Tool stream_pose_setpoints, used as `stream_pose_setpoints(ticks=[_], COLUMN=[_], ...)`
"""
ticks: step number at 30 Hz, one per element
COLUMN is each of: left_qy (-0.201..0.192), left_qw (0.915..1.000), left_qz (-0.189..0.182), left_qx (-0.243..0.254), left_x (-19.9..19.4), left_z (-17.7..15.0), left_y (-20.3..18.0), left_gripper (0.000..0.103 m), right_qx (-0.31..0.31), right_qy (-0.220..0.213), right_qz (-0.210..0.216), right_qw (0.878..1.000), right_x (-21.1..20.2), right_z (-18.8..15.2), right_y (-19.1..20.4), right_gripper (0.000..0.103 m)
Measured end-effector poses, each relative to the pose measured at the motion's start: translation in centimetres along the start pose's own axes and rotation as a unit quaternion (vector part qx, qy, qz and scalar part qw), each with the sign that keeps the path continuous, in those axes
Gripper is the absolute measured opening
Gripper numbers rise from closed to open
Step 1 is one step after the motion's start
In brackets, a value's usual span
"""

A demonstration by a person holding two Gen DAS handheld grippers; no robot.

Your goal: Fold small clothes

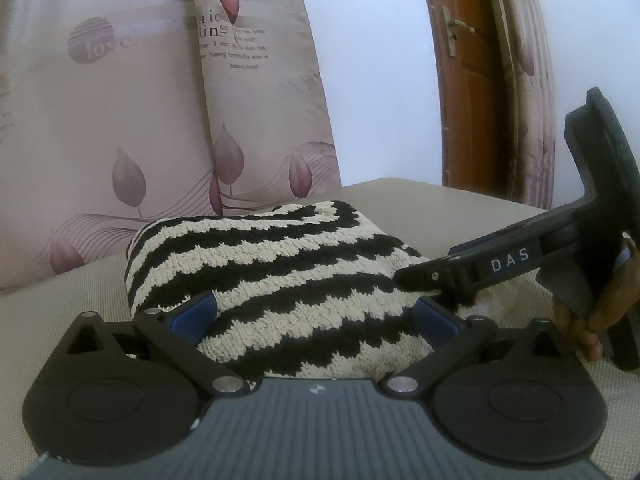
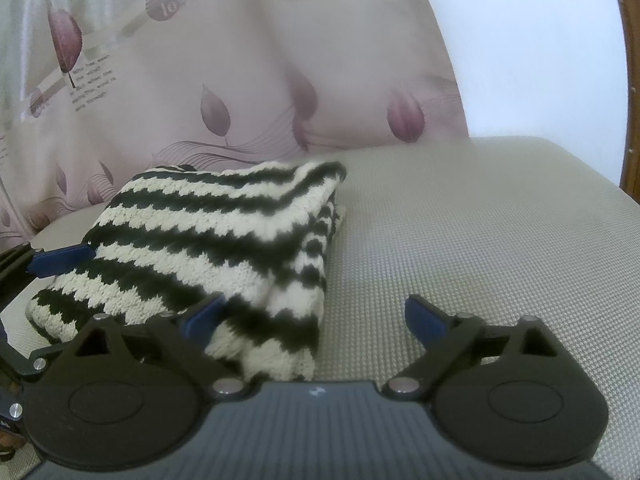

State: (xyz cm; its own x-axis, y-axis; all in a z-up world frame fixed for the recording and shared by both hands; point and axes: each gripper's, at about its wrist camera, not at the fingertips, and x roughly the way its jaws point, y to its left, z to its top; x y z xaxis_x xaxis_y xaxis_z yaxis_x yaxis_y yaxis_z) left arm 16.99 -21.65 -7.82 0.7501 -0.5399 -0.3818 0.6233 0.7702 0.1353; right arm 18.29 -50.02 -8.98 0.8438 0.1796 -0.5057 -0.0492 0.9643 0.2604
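Observation:
A black-and-cream striped knitted garment (image 1: 276, 272) lies folded in a thick bundle on a beige cushioned seat (image 1: 440, 208). My left gripper (image 1: 316, 316) is open, its blue pads on either side of the bundle's near edge. The right gripper's body (image 1: 500, 264) shows at the right of the left wrist view, beside the bundle. In the right wrist view the same garment (image 2: 224, 232) sits left of centre. My right gripper (image 2: 316, 316) is open over its near right corner, with the left pad against the knit and the right pad over bare seat.
Pink curtains with leaf prints (image 1: 120, 120) hang right behind the seat. A brown wooden door (image 1: 468, 92) with a handle stands at the back right. The seat surface (image 2: 480, 240) stretches out to the right of the garment. The left gripper's blue pad (image 2: 60, 260) shows at the left edge.

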Motion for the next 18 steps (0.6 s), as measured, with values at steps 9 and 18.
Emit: stream_pose_setpoints(ticks=[9,18], left_qy=[0.003,0.002], left_qw=[0.9993,0.9801], left_qz=[-0.012,-0.060], left_qx=[-0.035,-0.189], left_x=[-1.6,-3.3], left_z=[1.4,4.0], left_y=[1.3,9.9], left_gripper=[0.103,0.103], right_qx=[0.004,0.029], right_qy=[0.002,0.006], right_qz=[-0.002,0.015], right_qw=[1.000,0.999], right_x=[0.0,0.1], right_z=[0.0,0.0], right_y=[-0.2,-0.8], right_gripper=[0.100,0.101])
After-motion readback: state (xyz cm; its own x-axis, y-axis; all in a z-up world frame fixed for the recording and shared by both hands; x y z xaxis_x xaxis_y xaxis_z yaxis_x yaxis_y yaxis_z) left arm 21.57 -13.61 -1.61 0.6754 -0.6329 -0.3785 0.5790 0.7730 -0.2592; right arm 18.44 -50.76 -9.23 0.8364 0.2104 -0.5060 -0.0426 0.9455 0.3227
